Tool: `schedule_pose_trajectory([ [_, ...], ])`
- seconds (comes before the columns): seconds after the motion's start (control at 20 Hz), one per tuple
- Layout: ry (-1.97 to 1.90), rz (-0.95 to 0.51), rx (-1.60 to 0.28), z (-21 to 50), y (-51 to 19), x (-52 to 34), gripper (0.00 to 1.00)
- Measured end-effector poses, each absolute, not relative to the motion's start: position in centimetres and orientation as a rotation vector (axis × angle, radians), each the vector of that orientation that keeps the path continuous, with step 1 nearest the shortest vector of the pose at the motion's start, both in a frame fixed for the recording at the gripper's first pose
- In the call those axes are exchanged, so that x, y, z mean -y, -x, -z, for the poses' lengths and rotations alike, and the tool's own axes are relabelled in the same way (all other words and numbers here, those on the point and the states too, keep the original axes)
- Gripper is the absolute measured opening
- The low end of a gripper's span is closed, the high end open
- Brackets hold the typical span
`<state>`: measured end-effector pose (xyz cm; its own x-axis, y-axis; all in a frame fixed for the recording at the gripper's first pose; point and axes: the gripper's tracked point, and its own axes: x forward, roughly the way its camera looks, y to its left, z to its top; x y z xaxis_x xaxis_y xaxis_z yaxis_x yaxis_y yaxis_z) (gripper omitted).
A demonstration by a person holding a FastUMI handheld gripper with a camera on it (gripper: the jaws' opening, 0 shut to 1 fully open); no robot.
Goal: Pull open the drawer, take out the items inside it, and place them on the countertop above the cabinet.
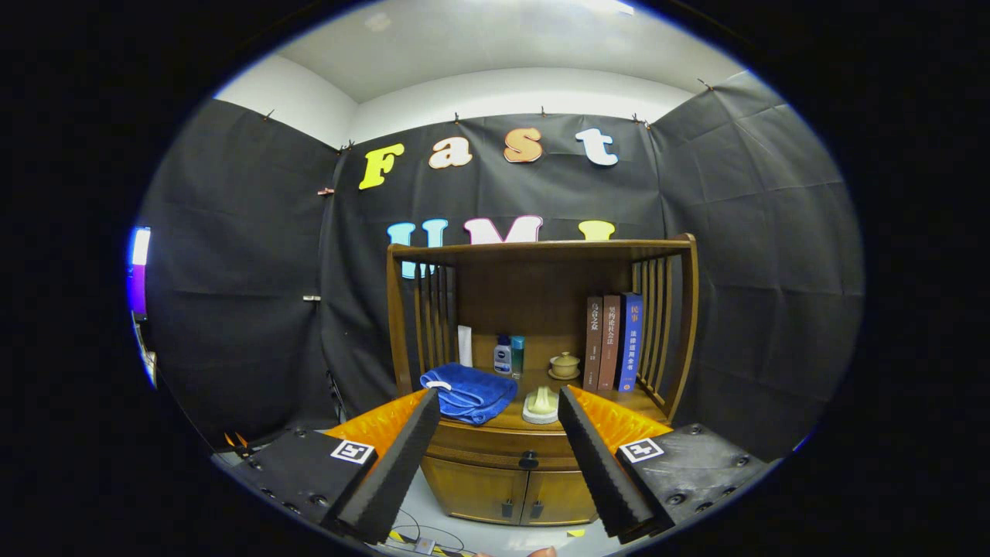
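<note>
A wooden cabinet [541, 309] stands ahead against the booth wall. Its drawer [495, 447] sits shut under the countertop [626, 402], with a dark round knob [529, 460] at its middle. My gripper [499, 406] is open, fingers spread wide, some way back from the cabinet. The knob shows between the two fingers, lower down and well beyond them. The inside of the drawer is hidden.
On the countertop lie a folded blue towel [469, 392], a pale soap dish [541, 405], two small bottles [510, 354], a lidded cup [564, 365] and three upright books [613, 341]. Two lower doors [506, 492] with dark pulls sit under the drawer. Cables [421, 538] lie on the floor.
</note>
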<state>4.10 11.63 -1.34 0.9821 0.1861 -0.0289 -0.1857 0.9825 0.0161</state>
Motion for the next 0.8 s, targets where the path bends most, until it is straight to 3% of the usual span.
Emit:
schedule_pose_trajectory([
  [0.8, -0.033, -0.155, -0.065, 2.3, -4.2, -9.3, 0.99],
])
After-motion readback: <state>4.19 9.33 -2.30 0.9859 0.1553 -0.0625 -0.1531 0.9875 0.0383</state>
